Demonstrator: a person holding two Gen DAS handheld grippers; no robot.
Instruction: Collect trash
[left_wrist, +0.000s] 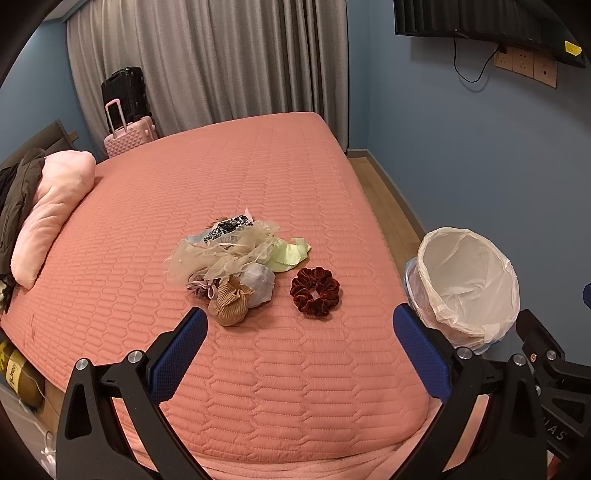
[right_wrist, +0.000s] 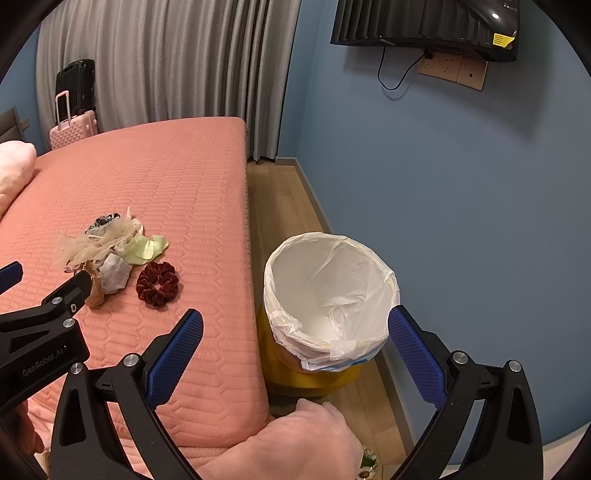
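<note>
A heap of soft scraps (left_wrist: 229, 258) lies on the pink bed (left_wrist: 258, 369): beige tulle, a green cloth, a grey mask, a tan sock. A dark red scrunchie (left_wrist: 315, 292) rests just right of it. My left gripper (left_wrist: 299, 325) stands open above the bed, short of the scrunchie, holding nothing. In the right wrist view the heap (right_wrist: 107, 254) and scrunchie (right_wrist: 157, 283) lie to the left. My right gripper (right_wrist: 295, 328) is open over the bed's edge, near the yellow bin with a white liner (right_wrist: 328, 295) on the floor.
A pink pillow (left_wrist: 51, 210) and dark clothes lie at the bed's left. Suitcases (left_wrist: 125, 122) stand by grey curtains. Wooden floor (right_wrist: 280, 206) runs between bed and blue wall. A pink blanket (right_wrist: 295, 443) bunches at the bed's near corner. A screen (right_wrist: 424, 26) hangs on the wall.
</note>
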